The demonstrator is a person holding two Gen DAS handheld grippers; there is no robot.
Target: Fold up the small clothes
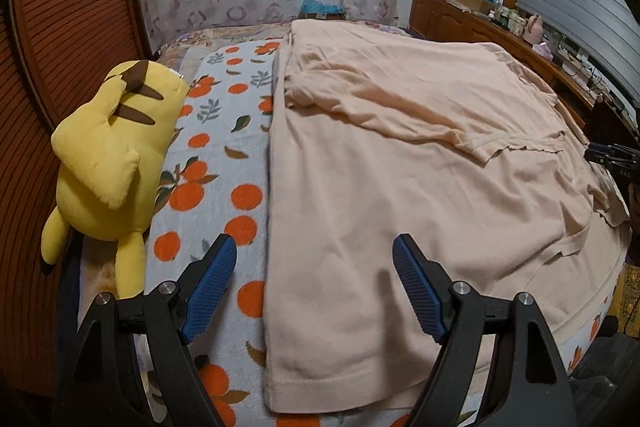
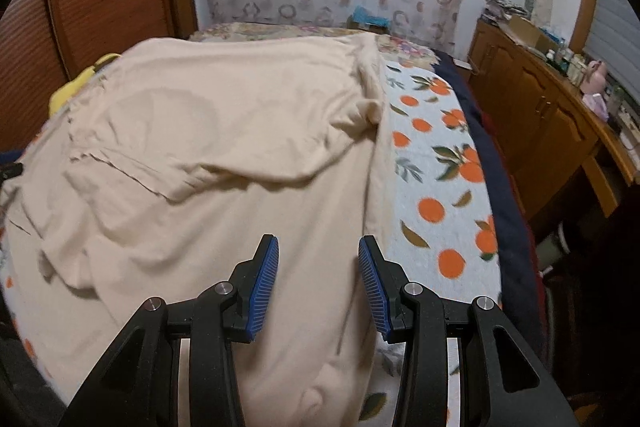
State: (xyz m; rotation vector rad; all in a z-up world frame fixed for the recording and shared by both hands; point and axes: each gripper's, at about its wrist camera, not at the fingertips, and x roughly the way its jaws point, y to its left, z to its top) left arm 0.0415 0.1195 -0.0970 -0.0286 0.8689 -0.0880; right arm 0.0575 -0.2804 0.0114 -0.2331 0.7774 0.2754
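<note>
A yellow plush toy [image 1: 108, 163] lies left of the peach shirt [image 1: 400, 163], and a wooden desk [image 2: 560, 123] cluttered with small items stands off its right side. The shirt lies wrinkled on the orange-print blanket [image 1: 216, 163], sleeves folded inward. The left hand-held gripper [image 1: 314, 259] hangs wide open, empty, over the shirt's near-left hem; the right hand-held gripper [image 2: 318, 255] is half open, empty, above its right edge.

Both wrist views look down, close, at one shirt [image 1: 400, 155].
</note>
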